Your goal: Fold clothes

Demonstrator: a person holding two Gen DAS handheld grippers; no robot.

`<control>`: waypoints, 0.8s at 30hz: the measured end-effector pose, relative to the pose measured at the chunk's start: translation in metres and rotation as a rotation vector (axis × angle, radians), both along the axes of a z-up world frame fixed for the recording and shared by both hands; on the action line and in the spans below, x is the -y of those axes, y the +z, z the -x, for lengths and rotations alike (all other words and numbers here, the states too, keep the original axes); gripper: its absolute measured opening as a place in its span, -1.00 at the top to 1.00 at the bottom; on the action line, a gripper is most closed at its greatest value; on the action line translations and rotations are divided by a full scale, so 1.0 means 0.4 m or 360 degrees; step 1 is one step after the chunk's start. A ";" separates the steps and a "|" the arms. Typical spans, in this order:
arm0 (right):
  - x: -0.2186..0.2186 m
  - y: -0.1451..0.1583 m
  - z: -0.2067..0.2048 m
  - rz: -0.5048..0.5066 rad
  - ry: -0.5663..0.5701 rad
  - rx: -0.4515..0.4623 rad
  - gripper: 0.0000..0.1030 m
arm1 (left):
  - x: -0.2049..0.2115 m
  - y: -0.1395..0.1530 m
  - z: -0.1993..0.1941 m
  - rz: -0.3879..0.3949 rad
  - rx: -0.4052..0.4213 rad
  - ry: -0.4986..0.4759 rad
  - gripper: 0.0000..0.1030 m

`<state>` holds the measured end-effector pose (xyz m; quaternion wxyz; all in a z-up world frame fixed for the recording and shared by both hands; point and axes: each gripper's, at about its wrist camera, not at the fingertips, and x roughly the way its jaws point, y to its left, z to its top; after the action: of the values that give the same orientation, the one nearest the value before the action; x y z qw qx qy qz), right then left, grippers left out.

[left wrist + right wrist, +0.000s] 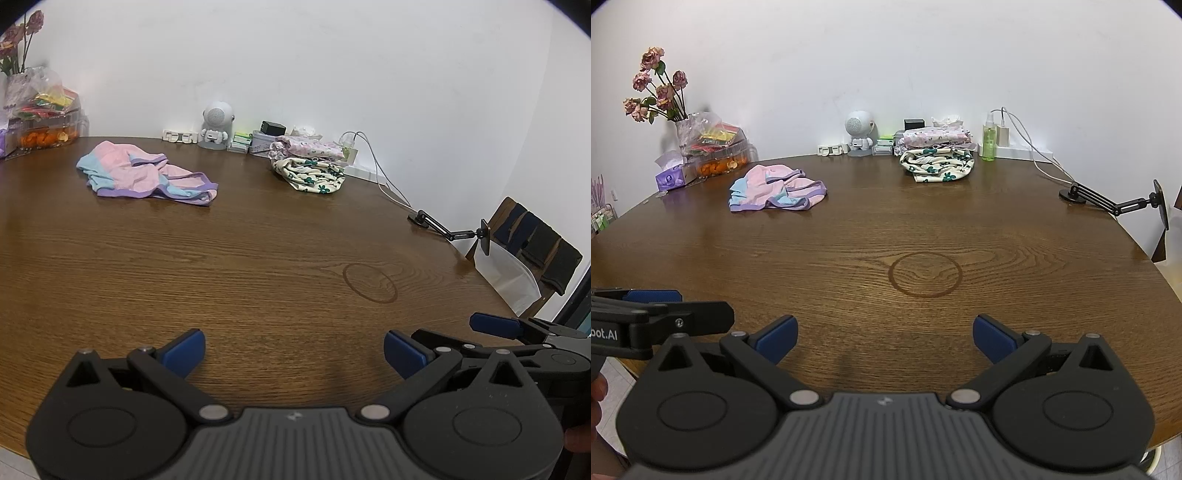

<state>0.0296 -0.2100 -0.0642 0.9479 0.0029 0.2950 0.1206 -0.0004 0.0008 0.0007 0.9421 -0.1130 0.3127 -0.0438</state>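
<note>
A crumpled pink, light-blue and purple garment (146, 173) (775, 188) lies loose on the brown wooden table (258, 266) (923, 229), far left of centre. At the back, a stack of folded floral clothes (308, 164) (936, 157) sits near the wall. My left gripper (293, 352) hovers over the near table edge, open and empty. My right gripper (882, 338) is beside it, also open with nothing between its blue pads (777, 338). Both are far from the garment. The right gripper's finger (495, 325) shows at the left wrist view's right edge.
Along the wall stand a vase of dried roses (657, 92), a snack box (720, 155), a tissue box (670, 177), a small white robot figure (858, 134), a green spray bottle (989, 138) and a charger with cable (1030, 144). A black phone-holder arm (1108, 201) is clamped at the right edge.
</note>
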 end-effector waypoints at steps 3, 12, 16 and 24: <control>0.002 0.002 -0.001 0.0000 0.0002 0.0001 -0.99 | -0.003 0.002 0.001 0.0003 0.0002 -0.0002 -1.00; 0.004 0.010 -0.005 0.0001 0.0006 -0.0001 -0.99 | -0.011 0.003 0.002 0.0013 0.0002 -0.0003 -1.00; 0.003 0.010 -0.004 0.0001 0.0003 0.0004 -0.99 | -0.010 0.004 0.002 0.0011 0.0002 -0.0003 -1.00; 0.000 0.007 0.001 0.0000 0.0000 0.0009 -0.99 | -0.010 0.004 -0.001 0.0013 -0.0001 -0.0004 -1.00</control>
<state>0.0291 -0.2101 -0.0614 0.9487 0.0025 0.2922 0.1206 0.0001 0.0049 0.0024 0.9415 -0.1164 0.3128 -0.0462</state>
